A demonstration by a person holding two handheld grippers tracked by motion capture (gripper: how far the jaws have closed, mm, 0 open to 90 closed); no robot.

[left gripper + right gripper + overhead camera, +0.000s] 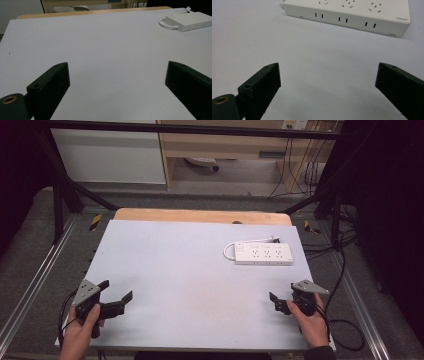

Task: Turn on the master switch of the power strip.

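high view overhead, facing forward; both tool views low, sharing power strip (347, 15).

left gripper (118, 300): we see black body, flat black jaws, grey three-cornered plate on top, black cable trailing behind
right gripper (274, 301): we see the same black build, grey plate, black cable looping off
jaws: brass-ringed hole at one base, small screw holes
sleeve (320, 353): dark cuff
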